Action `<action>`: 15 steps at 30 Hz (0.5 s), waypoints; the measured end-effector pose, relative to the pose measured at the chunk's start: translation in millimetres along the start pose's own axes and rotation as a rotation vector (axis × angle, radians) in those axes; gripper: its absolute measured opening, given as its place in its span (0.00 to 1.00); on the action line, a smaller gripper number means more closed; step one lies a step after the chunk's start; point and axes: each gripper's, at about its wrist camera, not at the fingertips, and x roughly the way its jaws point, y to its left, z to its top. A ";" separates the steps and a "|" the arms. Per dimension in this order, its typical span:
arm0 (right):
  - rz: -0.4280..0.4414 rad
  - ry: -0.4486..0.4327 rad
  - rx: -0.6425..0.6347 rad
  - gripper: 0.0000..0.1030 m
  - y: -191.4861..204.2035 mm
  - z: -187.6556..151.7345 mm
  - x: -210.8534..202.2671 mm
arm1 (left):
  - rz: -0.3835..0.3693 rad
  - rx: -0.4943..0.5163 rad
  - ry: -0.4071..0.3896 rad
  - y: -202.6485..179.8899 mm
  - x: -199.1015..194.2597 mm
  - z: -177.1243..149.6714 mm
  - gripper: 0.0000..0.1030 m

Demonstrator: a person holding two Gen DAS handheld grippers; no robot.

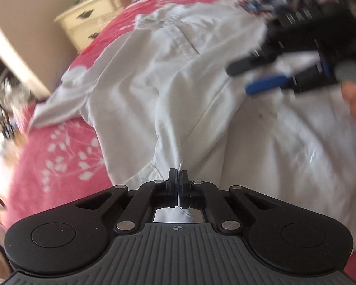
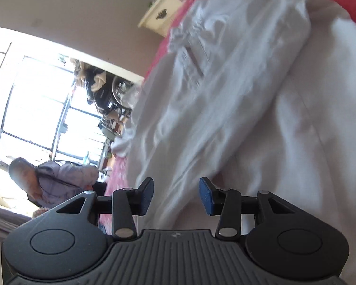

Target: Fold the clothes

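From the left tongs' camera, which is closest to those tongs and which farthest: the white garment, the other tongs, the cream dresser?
1. White garment: pinched in the left tongs.
2. Right tongs: upper right, over the garment.
3. Cream dresser: upper left, beyond the pink bedspread.

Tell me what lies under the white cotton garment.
A pink floral bedspread shows around the white cotton garment. Whatever lies directly beneath its middle is covered.
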 end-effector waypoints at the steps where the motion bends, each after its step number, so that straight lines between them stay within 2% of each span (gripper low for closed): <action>1: 0.005 0.009 0.018 0.45 -3.1 -2.2 -0.8 | -0.011 0.021 0.023 -1.9 2.4 -2.2 0.06; 2: 0.021 0.016 0.040 0.45 -5.4 -3.3 -1.7 | -0.023 0.038 0.046 -3.2 4.7 -4.3 0.10; 4: 0.031 0.005 0.050 0.45 -4.8 -1.1 -2.7 | -0.048 0.046 0.081 -2.6 4.4 -6.4 0.25; 7: 0.026 -0.053 -0.017 0.45 5.4 4.5 -4.8 | -0.091 -0.009 0.106 7.3 -8.9 -3.6 0.35; 9: 0.031 -0.089 -0.086 0.43 15.1 5.6 -6.7 | -0.110 -0.060 0.084 20.9 -24.0 1.8 0.38; 11: 0.036 -0.121 -0.158 0.42 27.5 2.4 -8.1 | -0.089 -0.099 0.044 34.1 -30.7 8.8 0.41; 15: 0.048 -0.157 -0.291 0.39 54.4 -6.8 -2.2 | -0.015 -0.122 0.027 51.6 -7.7 23.1 0.41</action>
